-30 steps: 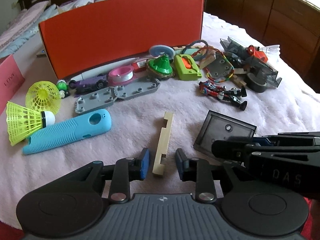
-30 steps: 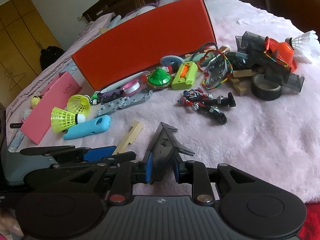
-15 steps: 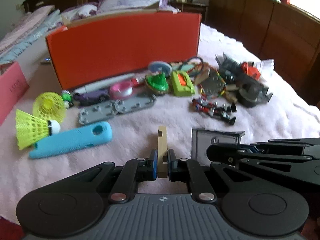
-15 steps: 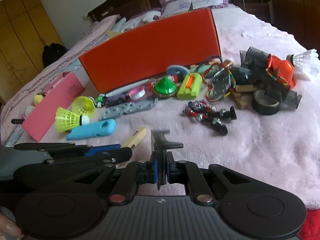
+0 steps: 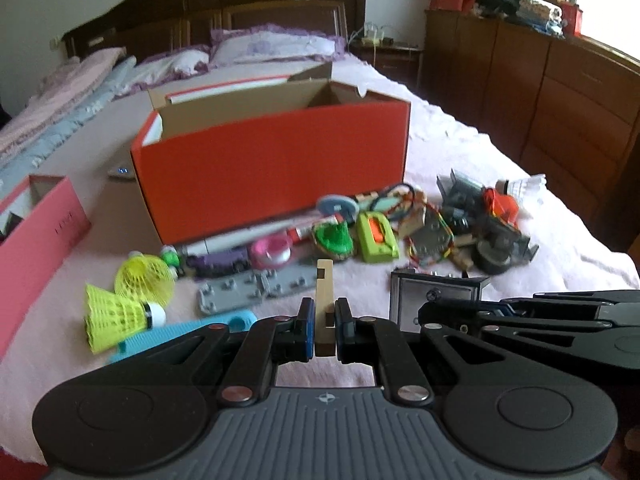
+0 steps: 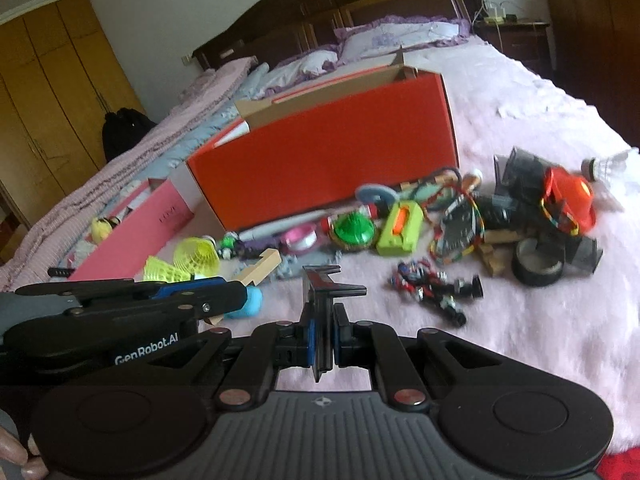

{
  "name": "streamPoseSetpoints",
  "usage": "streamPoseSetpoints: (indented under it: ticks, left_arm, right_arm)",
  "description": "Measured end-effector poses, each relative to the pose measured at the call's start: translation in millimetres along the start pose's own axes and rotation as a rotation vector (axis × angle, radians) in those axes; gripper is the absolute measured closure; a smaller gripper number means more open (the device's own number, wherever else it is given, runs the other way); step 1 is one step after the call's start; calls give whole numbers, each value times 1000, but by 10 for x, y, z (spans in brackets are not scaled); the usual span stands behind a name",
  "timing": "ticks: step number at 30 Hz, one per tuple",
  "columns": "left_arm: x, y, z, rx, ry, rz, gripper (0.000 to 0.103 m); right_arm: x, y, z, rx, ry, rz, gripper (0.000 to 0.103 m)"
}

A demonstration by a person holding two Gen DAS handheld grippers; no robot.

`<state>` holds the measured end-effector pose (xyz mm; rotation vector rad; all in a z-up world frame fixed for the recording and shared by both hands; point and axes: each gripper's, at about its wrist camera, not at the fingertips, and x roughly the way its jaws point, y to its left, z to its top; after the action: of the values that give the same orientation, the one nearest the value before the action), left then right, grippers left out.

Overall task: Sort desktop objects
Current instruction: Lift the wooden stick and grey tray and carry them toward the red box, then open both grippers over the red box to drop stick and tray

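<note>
My left gripper (image 5: 324,312) is shut on a notched wooden strip (image 5: 325,280), which stands upright between the blue pads, lifted off the pink blanket. My right gripper (image 6: 322,316) is shut on a dark grey plastic tray piece (image 6: 320,284), held edge-on and raised as well. In the left wrist view the same tray piece (image 5: 436,296) hangs at the right gripper (image 5: 426,314), just right of the strip. The left gripper (image 6: 234,298) with the wooden strip (image 6: 262,266) shows at the left of the right wrist view. Behind both stands an open orange box (image 5: 272,176).
A pink box (image 5: 36,232) lies at the far left. Ahead on the blanket are yellow shuttlecocks (image 5: 120,312), a blue sleeve (image 5: 180,332), grey plates (image 5: 256,288), a green top (image 6: 354,232), a toy figure (image 6: 436,286) and a black tape roll (image 6: 536,260).
The left gripper shut on the wooden strip and the right tightened on the tray piece. Both then rose, lifting the pieces off the blanket; the box's open top came into sight.
</note>
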<state>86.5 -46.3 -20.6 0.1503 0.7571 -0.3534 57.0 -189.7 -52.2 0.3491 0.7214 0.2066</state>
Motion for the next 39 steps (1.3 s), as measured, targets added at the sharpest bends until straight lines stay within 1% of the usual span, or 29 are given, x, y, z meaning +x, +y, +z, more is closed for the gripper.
streamPoseSetpoints:
  ticks: [9,16,20,25,28,31,33,34,35,37,38,39]
  left_arm:
    - [1,67,311,5,-59,28,91]
    - [66,157,597,22,-118,60,91]
    - [154,214,822,39,-156,83,92]
    - [301,310,1179,51,-206,111,92]
    - [427,372,1420,58,-231,130,92]
    - [586,432,1659,58,-232,140,91]
    - [703,476,1769,48,-206,121,83]
    - [764,496,1799,39,-188,120,71]
    - [804,504,1796,35,-178,120,64]
    - [849,507,1746,38,-167,121,62]
    - [849,502,1674,42,-165,115,58]
    - [846,494,1591,46,-162,108,55]
  right_arm:
    - [-18,102,393,-55,-64,14,94]
    - [51,172,771,-101,-120,18,94]
    - [137,212,1058,-136,-157,16,94]
    - [296,270,1464,-176,-198,12,94]
    - [458,296,1766,-175,-217,14,94]
    - [683,321,2074,-161,-221,10,94]
    - [864,317,2267,-142,-210,7,90]
    - [945,316,2318,-135,-201,-2,85]
    - [1026,322,2351,-133,-193,-14,77]
    - [1170,334,2396,-135,-177,-38,76]
    - [1198,341,2376,-145,-174,-45,75]
    - [1208,342,2342,-155,-177,-47,74]
